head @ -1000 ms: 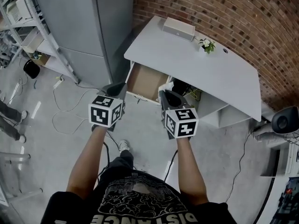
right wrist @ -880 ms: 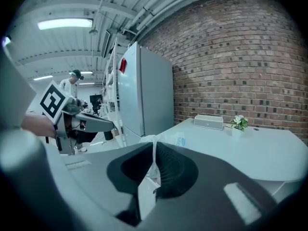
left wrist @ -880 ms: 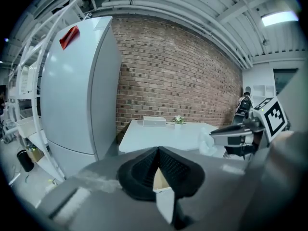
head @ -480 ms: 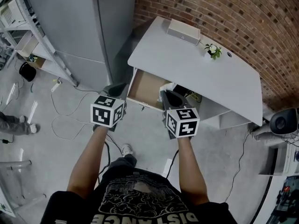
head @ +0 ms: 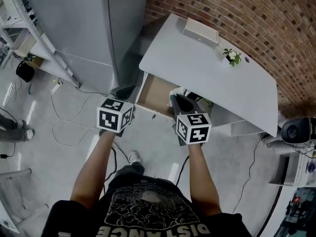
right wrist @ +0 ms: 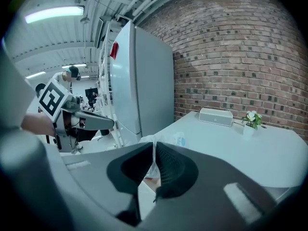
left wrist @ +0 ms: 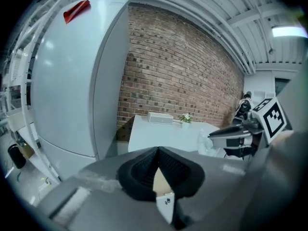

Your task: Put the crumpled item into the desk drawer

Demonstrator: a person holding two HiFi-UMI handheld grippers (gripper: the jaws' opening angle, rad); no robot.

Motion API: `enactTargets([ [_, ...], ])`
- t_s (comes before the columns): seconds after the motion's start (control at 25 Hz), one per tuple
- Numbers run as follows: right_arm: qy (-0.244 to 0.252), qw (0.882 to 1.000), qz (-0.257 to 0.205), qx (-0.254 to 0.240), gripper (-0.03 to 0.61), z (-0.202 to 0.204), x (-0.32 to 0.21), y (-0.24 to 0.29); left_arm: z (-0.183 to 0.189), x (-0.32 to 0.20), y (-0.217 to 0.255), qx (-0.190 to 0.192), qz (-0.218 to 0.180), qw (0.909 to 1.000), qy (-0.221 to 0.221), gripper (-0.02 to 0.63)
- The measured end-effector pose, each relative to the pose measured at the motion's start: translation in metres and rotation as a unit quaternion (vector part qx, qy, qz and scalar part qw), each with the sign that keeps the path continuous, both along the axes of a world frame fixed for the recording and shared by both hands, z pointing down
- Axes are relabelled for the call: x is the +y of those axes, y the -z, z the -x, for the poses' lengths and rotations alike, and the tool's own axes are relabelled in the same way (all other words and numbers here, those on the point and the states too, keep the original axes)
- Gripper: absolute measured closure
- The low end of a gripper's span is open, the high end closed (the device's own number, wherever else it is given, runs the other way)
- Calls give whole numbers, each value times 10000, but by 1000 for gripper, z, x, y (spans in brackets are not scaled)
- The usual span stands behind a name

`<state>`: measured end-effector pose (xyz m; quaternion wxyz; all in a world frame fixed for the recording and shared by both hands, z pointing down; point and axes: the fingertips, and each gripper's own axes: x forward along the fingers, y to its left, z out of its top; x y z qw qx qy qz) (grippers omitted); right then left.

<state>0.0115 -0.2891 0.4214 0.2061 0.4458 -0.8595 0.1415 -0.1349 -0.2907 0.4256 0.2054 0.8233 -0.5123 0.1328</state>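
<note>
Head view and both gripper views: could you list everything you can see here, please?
Desk: one, white, against the brick wall.
Drawer: one, brown inside, open under the desk's left end.
Flat box: one, pale grey, on the desktop.
Potted plant: one, green and white, on the desktop.
Tall cabinet: one, grey, left of the desk.
Cables: several, pale, on the floor.
Crumpled plastic: one, clear, in the right gripper.
Left gripper: grey, jaws together, empty.
Right gripper: grey, closed on the plastic, near the drawer.

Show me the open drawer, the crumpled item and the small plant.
open drawer [head: 155,93]: head view, its brown floor.
crumpled item [right wrist: 168,139]: right gripper view, its clear top.
small plant [head: 232,57]: head view, its flowers.
</note>
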Motion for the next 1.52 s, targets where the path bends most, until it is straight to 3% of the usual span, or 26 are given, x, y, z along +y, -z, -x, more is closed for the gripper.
enactTargets([
  [0.72, 368, 9975, 558, 229, 557, 24, -30, -66, 3, -20, -64, 85, 565, 9984, 50, 611],
  [1.08, 969, 9914, 832, 298, 557, 16, -42, -113, 0, -18, -99, -56, 865, 9949, 524, 611],
  [1.52, 1926, 9700, 1346, 620, 557, 6, -42, -195, -10, -12, -146, -150, 1229, 9853, 1181, 611],
])
